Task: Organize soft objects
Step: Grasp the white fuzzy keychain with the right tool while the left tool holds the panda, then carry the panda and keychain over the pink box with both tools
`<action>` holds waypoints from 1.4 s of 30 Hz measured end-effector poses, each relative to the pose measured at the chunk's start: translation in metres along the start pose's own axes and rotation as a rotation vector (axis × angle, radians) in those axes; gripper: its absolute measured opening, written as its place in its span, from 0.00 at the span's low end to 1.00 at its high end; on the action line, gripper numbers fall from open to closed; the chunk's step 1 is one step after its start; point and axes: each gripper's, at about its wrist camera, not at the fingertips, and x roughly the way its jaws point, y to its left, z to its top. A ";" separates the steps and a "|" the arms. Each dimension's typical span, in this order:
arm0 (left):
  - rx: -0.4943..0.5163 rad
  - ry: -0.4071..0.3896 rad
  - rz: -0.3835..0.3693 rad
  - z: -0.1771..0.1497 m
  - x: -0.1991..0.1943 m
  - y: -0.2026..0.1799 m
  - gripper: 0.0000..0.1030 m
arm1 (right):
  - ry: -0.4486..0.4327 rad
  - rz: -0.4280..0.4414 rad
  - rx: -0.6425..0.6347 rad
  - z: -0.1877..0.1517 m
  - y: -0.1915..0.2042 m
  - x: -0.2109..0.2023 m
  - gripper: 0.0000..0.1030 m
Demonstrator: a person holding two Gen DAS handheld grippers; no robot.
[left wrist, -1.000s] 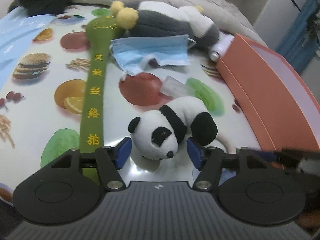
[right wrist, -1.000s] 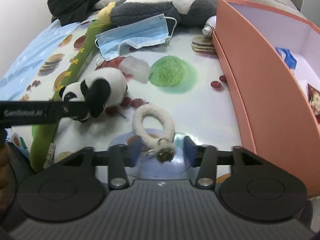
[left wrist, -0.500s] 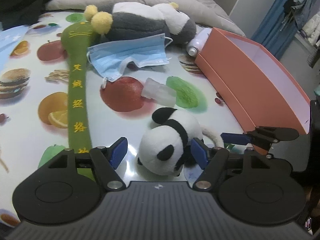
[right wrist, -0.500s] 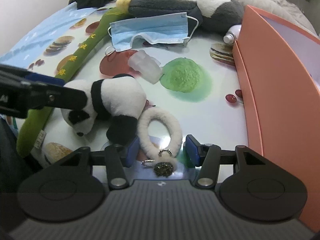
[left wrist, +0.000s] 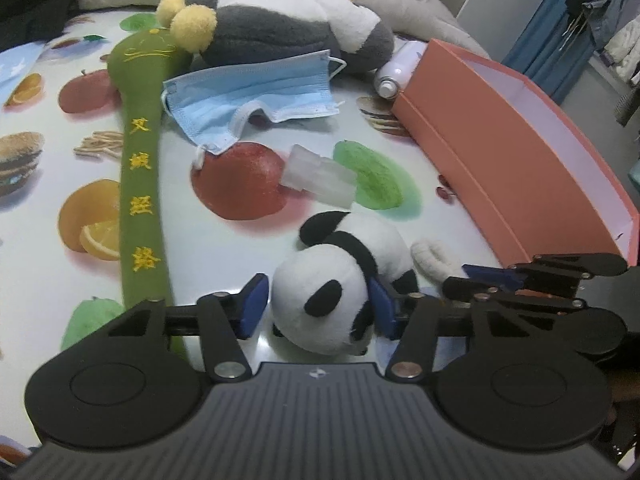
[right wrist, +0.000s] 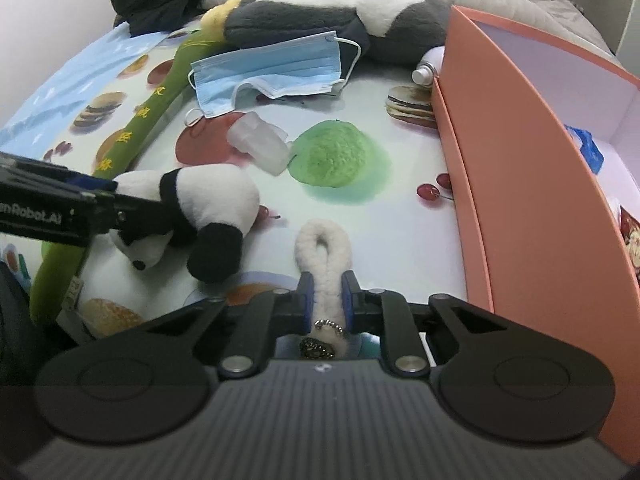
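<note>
2 grippers work low in both views over a table [left wrist: 48,208] covered in a fruit-print cloth, and the soft things on it run from big to small.

Largest is the orange box [left wrist: 520,168] along the right edge, open-topped and, by my reading, the likely home for the soft items. Next, the grey and white plush [left wrist: 280,36] lies across the top centre, with the long green padded stick [left wrist: 140,168] running down the left of the left wrist view. A blue face mask [left wrist: 256,96] lies crumpled just below the plush, and a small clear plastic piece [left wrist: 320,176] sits at centre.

The panda toy [left wrist: 340,280] lies on its side at lower centre of the left wrist view. The left gripper [left wrist: 316,302] has its jaws closing around the panda's head; the right-hand pad touches the fur, while a sliver of gap shows at the left-hand pad, so I would not call it held yet. It looks light and squashy, so a squeeze across the round head should hold well, though fur can slip if pinched shallowly.

Smallest is the fluffy white loop [right wrist: 324,256], lower centre of the right wrist view, with a metal charm at its near end. The right gripper [right wrist: 326,296] is closing and already pinches the loop flat between its pads. It is limp and near weightless; taking it near the charm end seems sound.
</note>
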 end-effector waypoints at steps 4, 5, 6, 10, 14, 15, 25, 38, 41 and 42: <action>0.003 -0.021 0.028 -0.003 -0.002 -0.006 0.55 | 0.003 -0.002 0.024 -0.002 -0.001 -0.002 0.17; -0.005 -0.024 0.033 -0.004 -0.003 -0.007 0.55 | 0.002 -0.001 0.032 -0.002 -0.001 -0.003 0.17; -0.011 -0.028 0.042 -0.005 -0.004 -0.008 0.55 | 0.001 -0.002 0.037 -0.002 -0.002 -0.004 0.17; -0.036 -0.042 0.076 -0.009 -0.009 -0.011 0.54 | -0.013 -0.015 0.046 -0.002 -0.002 -0.015 0.17; -0.067 -0.061 0.097 -0.014 -0.017 -0.016 0.54 | -0.030 -0.023 0.055 -0.002 -0.003 -0.024 0.16; -0.077 -0.064 0.100 -0.015 -0.018 -0.018 0.54 | -0.031 -0.025 0.056 -0.002 -0.004 -0.026 0.15; -0.138 -0.103 0.125 -0.006 -0.043 -0.039 0.54 | -0.069 -0.007 0.080 0.011 -0.006 -0.059 0.15; -0.128 -0.221 0.097 0.050 -0.093 -0.092 0.54 | -0.211 -0.017 0.090 0.058 -0.031 -0.129 0.15; -0.114 -0.248 0.081 0.064 -0.102 -0.107 0.54 | -0.244 -0.028 0.100 0.065 -0.042 -0.144 0.15; -0.109 -0.256 0.074 0.068 -0.104 -0.112 0.54 | -0.253 -0.031 0.106 0.067 -0.046 -0.148 0.15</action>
